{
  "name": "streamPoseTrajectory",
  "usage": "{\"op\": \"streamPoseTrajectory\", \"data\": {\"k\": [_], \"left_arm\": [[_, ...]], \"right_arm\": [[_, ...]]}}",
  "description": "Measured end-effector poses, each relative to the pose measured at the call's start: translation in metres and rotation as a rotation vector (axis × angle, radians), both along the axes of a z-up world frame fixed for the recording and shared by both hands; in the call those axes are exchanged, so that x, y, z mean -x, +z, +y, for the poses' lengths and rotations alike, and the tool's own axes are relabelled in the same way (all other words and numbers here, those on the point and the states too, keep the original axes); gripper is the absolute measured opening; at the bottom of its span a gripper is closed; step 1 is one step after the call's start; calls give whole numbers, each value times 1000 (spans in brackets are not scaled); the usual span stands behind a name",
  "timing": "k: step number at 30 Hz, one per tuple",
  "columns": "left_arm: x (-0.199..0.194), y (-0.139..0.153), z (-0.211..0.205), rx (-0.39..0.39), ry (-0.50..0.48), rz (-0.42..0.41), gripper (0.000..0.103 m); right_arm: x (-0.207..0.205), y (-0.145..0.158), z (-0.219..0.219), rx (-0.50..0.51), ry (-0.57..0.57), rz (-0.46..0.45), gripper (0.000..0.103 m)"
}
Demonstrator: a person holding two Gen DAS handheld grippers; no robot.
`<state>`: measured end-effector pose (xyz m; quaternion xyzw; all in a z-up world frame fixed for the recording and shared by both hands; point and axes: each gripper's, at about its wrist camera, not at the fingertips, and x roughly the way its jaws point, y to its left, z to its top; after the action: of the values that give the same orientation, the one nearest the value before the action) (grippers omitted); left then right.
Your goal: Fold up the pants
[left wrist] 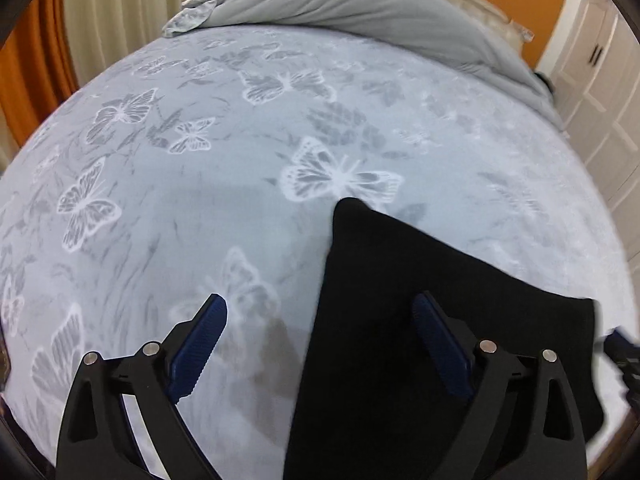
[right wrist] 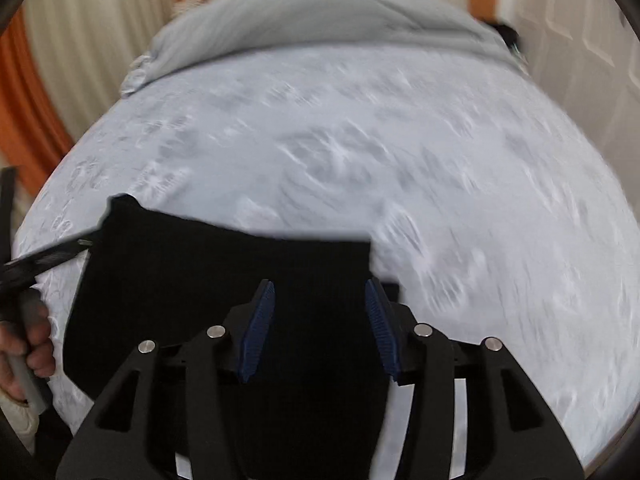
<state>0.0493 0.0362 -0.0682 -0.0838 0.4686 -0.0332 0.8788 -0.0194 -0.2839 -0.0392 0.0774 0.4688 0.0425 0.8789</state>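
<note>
The black pants (left wrist: pixel 400 300) lie folded into a flat rectangle on the pale blue butterfly-print bedspread (left wrist: pixel 200 184), near the bed's front edge. My left gripper (left wrist: pixel 320 312) is open and empty, hovering over the pants' left edge, with its right finger above the cloth. In the right wrist view, the pants (right wrist: pixel 192 276) lie just ahead, and my right gripper (right wrist: pixel 320 300) is open and empty above them. The left gripper (right wrist: pixel 48 258) shows at the left edge there, and the hand (right wrist: pixel 28 348) that holds it.
A grey duvet (left wrist: pixel 340 4) is bunched along the head of the bed. Cream and orange curtains (left wrist: pixel 60 40) hang at the left. White wardrobe doors (left wrist: pixel 600 92) stand at the right. The right wrist view is motion-blurred.
</note>
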Motion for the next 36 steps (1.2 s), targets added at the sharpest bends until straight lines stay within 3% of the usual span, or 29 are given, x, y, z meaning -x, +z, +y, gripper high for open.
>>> {"op": "streamPoseTrajectory", "data": {"k": [2,5,7,8,9,11,12,13,15,16,18,19,20,21,22,23,24,25,27,31,34,36], "left_arm": [[26,8,5,43,-66,0,93],[53,-7,5,28,-97,54,93],[61,-29,5,54,-116,138,94],[64,-42,7,108,-135,181,94],[65,-48,10,145,-135,181,93],[65,-41,9,197,-196,140,60],[62,-33,9,241,-230,147,34],[62,-25,12,252,-212,132,23],[62,-3,20,274,-207,71,21],[61,1,21,250,-201,59,21],[59,-10,19,169,-198,82,25],[58,-25,15,117,-192,129,30],[61,-32,15,92,-182,126,35],[62,-29,15,65,-174,105,51],[66,-23,14,9,-165,80,61],[72,-10,13,-62,-155,29,63],[75,-4,17,-77,-140,-3,69],[79,3,20,-68,-124,-39,79],[77,12,31,9,-93,-63,88],[60,5,32,106,-84,36,88],[50,-20,25,240,-111,186,88],[49,-49,21,390,-103,359,88]], "right_arm": [[17,0,-10,-73,22,7,51],[39,-19,-9,-139,62,83,68],[44,-37,5,-96,80,112,67],[45,-41,12,-70,97,96,55],[46,-41,18,-54,101,77,51],[47,-26,25,-55,119,29,17],[49,-8,23,-101,113,-29,15],[55,14,23,-142,122,-100,15],[63,40,25,-142,156,-180,15],[63,40,25,-127,162,-174,16],[52,1,17,-68,126,-14,21],[46,-27,10,-21,75,107,23],[47,-38,5,-39,65,133,32],[49,-33,2,-57,67,105,33],[53,-25,0,-41,65,81,43],[57,-17,-3,-4,47,46,59],[62,-9,-11,22,5,-10,68],[63,-5,-16,10,-16,-28,80],[60,-5,-26,-82,-38,-17,80],[42,-15,-37,-235,-97,42,92],[31,-40,-33,-328,-110,175,92],[26,-52,-27,-373,-99,229,92]]}}
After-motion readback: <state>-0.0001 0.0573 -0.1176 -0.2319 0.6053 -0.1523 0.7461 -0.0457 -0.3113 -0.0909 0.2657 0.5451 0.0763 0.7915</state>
